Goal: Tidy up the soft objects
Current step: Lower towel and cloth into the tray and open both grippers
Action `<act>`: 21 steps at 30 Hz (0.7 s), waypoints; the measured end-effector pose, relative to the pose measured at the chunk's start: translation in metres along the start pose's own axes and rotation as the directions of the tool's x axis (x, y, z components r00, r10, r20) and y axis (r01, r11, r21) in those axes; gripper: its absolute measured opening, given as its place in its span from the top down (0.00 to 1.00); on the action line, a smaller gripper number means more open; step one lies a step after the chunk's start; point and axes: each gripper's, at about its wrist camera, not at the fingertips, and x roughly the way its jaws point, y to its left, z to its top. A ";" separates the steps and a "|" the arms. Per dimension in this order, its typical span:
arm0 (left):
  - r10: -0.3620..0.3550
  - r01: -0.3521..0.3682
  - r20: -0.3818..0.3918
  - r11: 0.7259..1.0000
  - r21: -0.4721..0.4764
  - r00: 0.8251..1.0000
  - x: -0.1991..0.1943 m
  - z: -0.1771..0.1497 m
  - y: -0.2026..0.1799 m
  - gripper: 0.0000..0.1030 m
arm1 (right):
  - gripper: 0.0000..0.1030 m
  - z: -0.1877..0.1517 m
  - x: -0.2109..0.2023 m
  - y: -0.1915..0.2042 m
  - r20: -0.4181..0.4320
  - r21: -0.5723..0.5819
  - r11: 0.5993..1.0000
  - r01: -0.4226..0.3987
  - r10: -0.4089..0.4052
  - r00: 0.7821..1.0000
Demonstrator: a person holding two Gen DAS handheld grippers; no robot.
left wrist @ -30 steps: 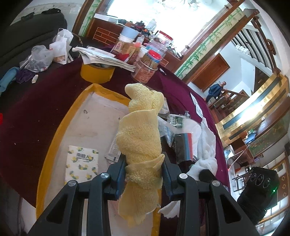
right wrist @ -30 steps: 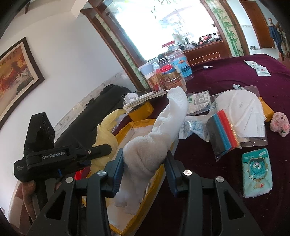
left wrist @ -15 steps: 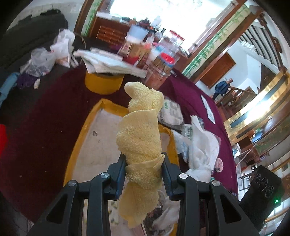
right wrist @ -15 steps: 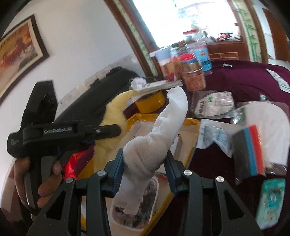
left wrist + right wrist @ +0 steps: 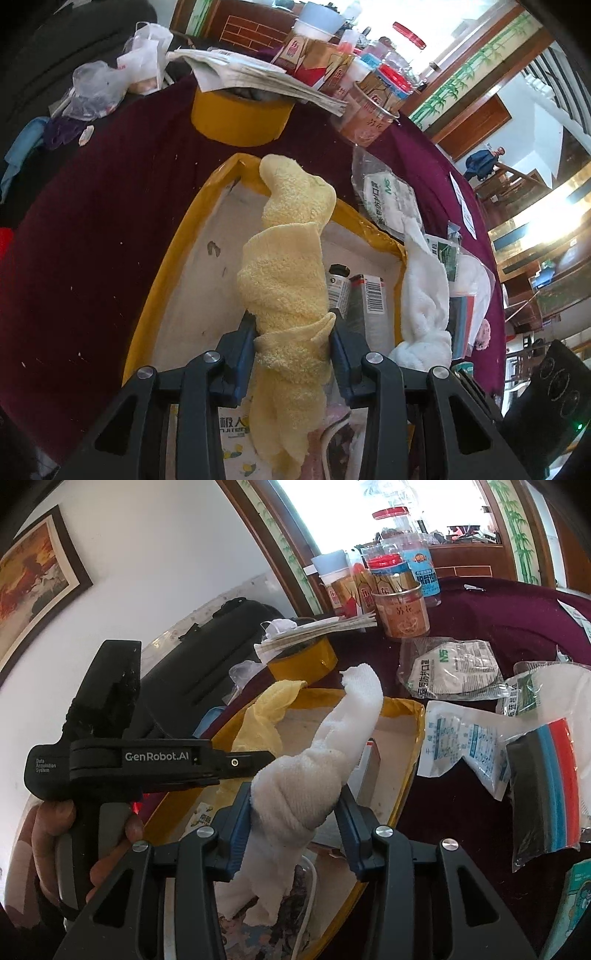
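Left wrist view. Left gripper (image 5: 293, 343): jaws pinching the yellow towel (image 5: 286, 273), a twisted roll held upright above the yellow-rimmed tray (image 5: 162, 266). Tray contents: a barcoded packet (image 5: 373, 295) and a dark tube (image 5: 338, 288) beside it, plus a lemon-print pack (image 5: 234, 428) near the bottom edge. White towel (image 5: 424, 295) hangs at the tray's right rim. Beyond the tray on the maroon tablecloth (image 5: 92, 229): tape roll (image 5: 240, 118) under a newspaper stack (image 5: 251, 75), jars (image 5: 373, 107), a bagged mask (image 5: 388, 195).

Right wrist view. Right gripper (image 5: 295, 808): jaws pressed onto the white towel (image 5: 314, 775), which stands above the tray (image 5: 413, 760), near its right side. The left gripper (image 5: 236, 762) shows side-on with the yellow towel (image 5: 269, 716) at its tip; the person's hand (image 5: 55, 834) grips its handle. Outside the tray, right: a white sachet (image 5: 461, 742), a colour-striped bagged pack (image 5: 546, 786), the mask bag (image 5: 450, 668).

Progress, as a judgement: both towels are lifted and positioned over the tray but neither is set down; release is outstanding. Whether the blurred items at the tray's near end count as soft goods cannot be told. Several bagged items remain on the cloth.
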 end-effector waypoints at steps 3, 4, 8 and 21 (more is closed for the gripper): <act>0.007 -0.008 -0.016 1.000 -0.007 1.000 0.004 0.001 0.001 0.61 | 0.57 -0.001 0.000 0.003 0.005 -0.011 1.000 0.014 -0.014 1.000; 0.010 -0.010 -0.020 1.000 -0.014 1.000 0.005 0.000 0.002 0.59 | 0.57 -0.001 0.000 0.003 0.007 -0.016 1.000 0.019 -0.019 1.000; -0.024 0.023 -0.022 0.999 -0.041 0.999 0.004 -0.001 0.003 0.47 | 0.48 -0.003 0.001 0.004 0.008 -0.019 0.999 0.034 -0.034 0.999; 0.044 -0.043 0.036 0.999 -0.005 0.998 -0.035 -0.032 -0.011 0.27 | 0.36 -0.024 -0.028 0.013 -0.027 -0.040 0.998 -0.051 0.050 0.998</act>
